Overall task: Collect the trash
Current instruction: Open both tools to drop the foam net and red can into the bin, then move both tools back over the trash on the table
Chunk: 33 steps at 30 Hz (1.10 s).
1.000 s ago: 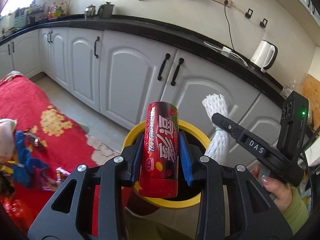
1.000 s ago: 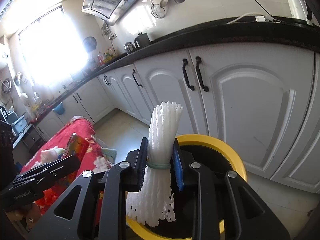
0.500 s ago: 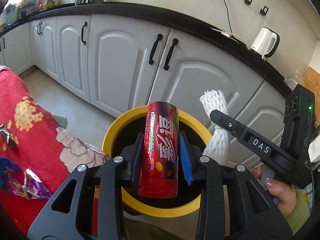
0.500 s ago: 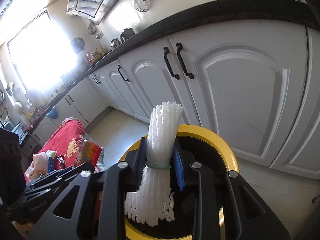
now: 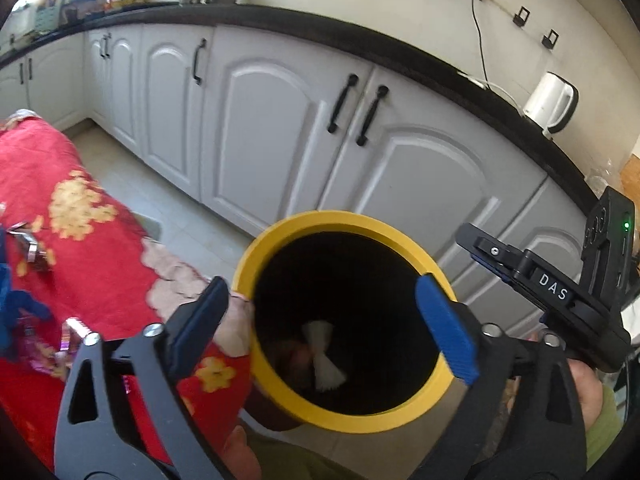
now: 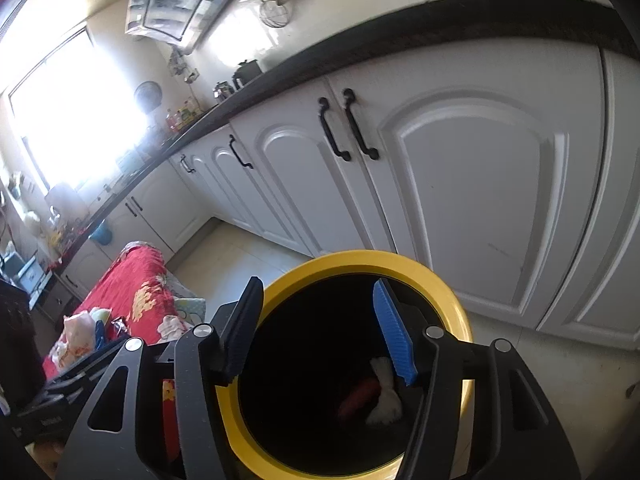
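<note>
Both grippers held over a yellow-rimmed bin [image 5: 404, 420] on the floor beside white cabinets [image 5: 276, 128]. Left gripper [image 5: 322, 326]: fingers spread wide, nothing between them. Right gripper [image 6: 318, 330]: likewise released and empty. White foam net [image 6: 384, 396] lies at the bin's dark bottom, touching a red item [image 6: 358, 396], probably the snack can, though too dim to confirm. Red flowered cloth [image 5: 72, 216] to the left, with scraps on it.
</note>
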Motion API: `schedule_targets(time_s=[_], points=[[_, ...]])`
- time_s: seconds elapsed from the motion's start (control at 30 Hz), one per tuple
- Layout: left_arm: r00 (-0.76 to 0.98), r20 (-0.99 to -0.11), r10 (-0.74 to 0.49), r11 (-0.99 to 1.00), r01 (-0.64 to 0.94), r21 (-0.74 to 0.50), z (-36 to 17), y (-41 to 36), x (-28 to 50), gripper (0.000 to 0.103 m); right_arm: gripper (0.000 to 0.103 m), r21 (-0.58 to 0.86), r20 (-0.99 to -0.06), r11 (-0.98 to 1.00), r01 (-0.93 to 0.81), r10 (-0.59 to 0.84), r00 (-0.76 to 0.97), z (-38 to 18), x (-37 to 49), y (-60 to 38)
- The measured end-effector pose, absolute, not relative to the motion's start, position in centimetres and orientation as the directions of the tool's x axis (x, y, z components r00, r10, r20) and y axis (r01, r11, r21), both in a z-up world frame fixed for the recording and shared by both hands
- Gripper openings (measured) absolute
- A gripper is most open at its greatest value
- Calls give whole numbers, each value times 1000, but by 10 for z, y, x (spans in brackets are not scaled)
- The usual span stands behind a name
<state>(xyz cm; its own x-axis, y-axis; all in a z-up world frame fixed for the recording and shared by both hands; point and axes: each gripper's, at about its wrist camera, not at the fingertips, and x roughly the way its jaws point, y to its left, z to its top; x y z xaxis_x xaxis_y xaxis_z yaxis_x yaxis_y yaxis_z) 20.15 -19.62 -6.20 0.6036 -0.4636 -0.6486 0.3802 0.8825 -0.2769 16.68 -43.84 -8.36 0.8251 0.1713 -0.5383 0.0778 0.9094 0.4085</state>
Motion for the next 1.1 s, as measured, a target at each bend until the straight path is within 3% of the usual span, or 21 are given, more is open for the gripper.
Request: schedule_targets(time_s=[0.4, 1.1], points=[[733, -579, -357, 934, 287, -211, -27, -140, 174, 92, 79, 293, -433, 952, -83, 210, 877, -37, 145, -383], [846, -491, -210, 967, 106, -231, 7, -39, 139, 92, 84, 168, -394, 917, -361, 398, 828, -4, 121, -276]])
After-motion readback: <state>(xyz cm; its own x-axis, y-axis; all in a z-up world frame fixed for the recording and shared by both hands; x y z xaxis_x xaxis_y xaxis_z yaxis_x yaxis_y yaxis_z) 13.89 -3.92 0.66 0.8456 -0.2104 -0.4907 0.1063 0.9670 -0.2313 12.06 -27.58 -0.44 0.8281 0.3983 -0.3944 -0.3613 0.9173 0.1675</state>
